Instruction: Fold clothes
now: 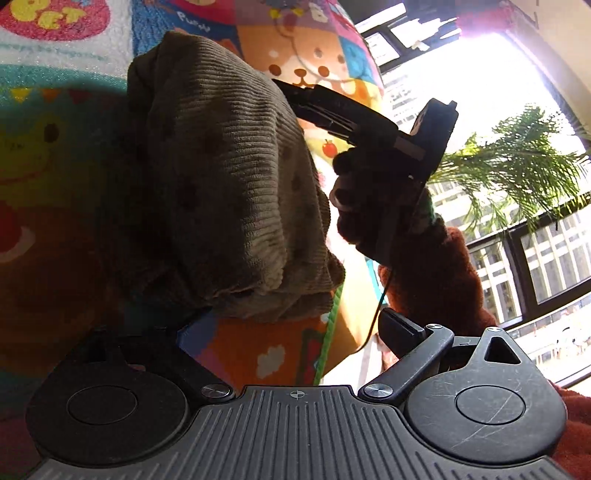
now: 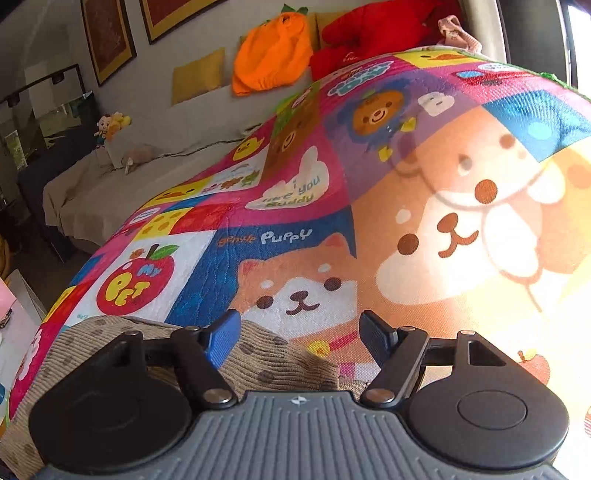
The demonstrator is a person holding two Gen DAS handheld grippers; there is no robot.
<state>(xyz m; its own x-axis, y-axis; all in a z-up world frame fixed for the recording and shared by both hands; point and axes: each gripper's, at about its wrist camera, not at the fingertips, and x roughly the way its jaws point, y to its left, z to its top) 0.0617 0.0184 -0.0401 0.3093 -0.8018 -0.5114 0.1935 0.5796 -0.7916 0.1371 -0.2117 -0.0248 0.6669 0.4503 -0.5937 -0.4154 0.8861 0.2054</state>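
1. The left gripper is nearest in its own view. Its fingers stand wide apart; the blue left one is half hidden under the hem of the brown ribbed garment, while the black right finger is clear of the cloth. Whether the blue finger pins any fabric cannot be told.
2. The garment, a corduroy-like brown piece with darker spots, hangs bunched just beyond the left gripper, lifted above the cartoon blanket.
3. At the garment's upper right edge, the right gripper reaches its dark fingertips to the fabric; a gloved hand holds its handle. From this side its grip on the cloth cannot be judged.
4. In the right wrist view, the right gripper shows its fingers spread well apart, blue finger on the left and black on the right, nothing clamped between them. The garment lies beneath and left of them, over the blanket.
5. Beyond the garment, the blanket with its puppy and apple prints stretches away.
6. Farthest past the blanket, an orange plush and a red plush lean against the wall; in the left view, a window and green fronds.
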